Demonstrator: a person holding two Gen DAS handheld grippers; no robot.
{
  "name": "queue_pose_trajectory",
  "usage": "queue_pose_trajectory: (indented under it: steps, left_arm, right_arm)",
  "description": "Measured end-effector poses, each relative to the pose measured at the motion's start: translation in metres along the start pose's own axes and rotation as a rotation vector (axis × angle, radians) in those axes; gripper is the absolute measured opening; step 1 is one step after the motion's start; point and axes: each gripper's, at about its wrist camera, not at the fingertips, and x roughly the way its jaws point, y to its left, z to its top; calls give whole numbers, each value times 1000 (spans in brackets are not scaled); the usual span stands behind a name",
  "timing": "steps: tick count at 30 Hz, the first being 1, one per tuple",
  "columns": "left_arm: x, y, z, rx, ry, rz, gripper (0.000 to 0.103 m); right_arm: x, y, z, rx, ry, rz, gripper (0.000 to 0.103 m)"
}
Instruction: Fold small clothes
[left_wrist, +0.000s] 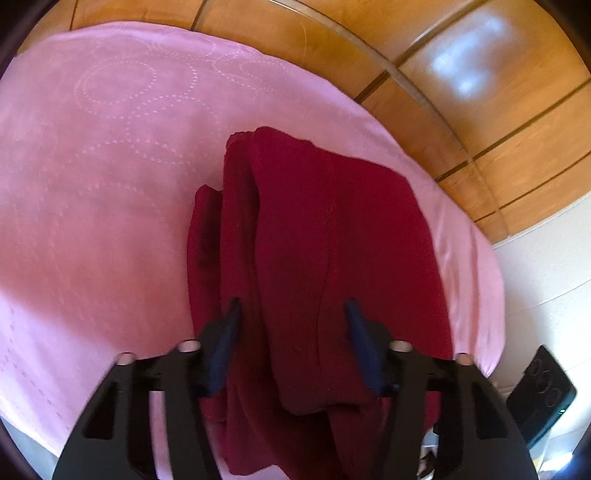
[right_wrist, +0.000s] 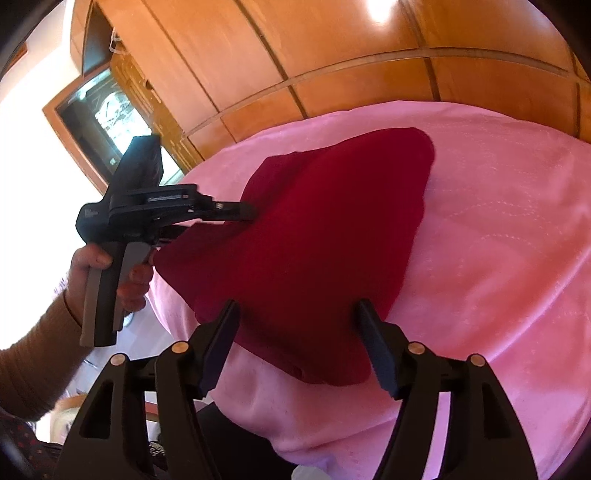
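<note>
Red, soft and floppy, the cloth (left_wrist: 332, 240) lies loose between our half-open left fingers (left_wrist: 236, 325) and wide right fingers (right_wrist: 225, 325), so we should pinch its edges.

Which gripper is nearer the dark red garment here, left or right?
Left. The left gripper has its fingers reaching into the side of the dark red garment, which looks lifted there. The right gripper stands open just above the garment's near edge, gripping nothing.

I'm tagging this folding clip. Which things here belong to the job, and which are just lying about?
Job:
- red garment
- pink cloth beneath it
- left gripper
- right gripper

Lying about:
- dark phone-like device
- wooden cabinet
</note>
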Motion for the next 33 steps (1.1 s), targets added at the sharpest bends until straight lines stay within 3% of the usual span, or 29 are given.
queue_pose_trajectory:
  steps: [3, 7, 9, 11, 12, 14, 16, 19, 22, 25, 26, 28, 33]
  left_arm:
    - [-11, 2, -2, 39, -54, 14, 24]
    - [-35, 4, -16, 95, -137, 38, 22]
    - [-33, 11, -23, 112, -145, 99, 22]
    - [-15, 27, -30, 108, -123, 182, 29]
    - [-12, 32, -33, 85, -140, 189, 42]
    - [-18, 33, -34, 59, -170, 208, 52]
    - [-29, 29, -35, 44, -194, 196, 52]
    - [-51, 13, -40, 103, -282, 240, 52]
    - [-59, 1, -48, 135, -318, 264, 52]
    - [-60, -9, -54, 172, -333, 294, 55]
    - [-60, -12, -56, 183, -337, 298, 60]
    - [-56, -19, -57, 196, -349, 324, 63]
    - [-44, -22, -55, 191, -332, 338, 63]
  right_arm:
    - [1, 7, -9, -40, 12, -12, 69]
    - [8, 14, -20, -107, 41, -22, 69]
    - [20, 17, -26, -132, 77, -32, 69]
    - [31, 20, -29, -150, 82, -43, 69]
    - [36, 23, -30, -180, 84, -71, 70]
    - [41, 25, -30, -203, 94, -102, 70]
    - [39, 23, -29, -200, 101, -95, 71]
    - [32, 19, -25, -200, 122, -84, 70]
    - [17, 14, -14, -175, 132, -51, 69]
    - [-4, 8, 2, -126, 79, -21, 69]
    - [-10, 4, 9, -105, 57, -15, 70]
    - [-14, -4, 27, -53, 10, -18, 75]
    - [5, -18, 73, 24, -37, -55, 76]
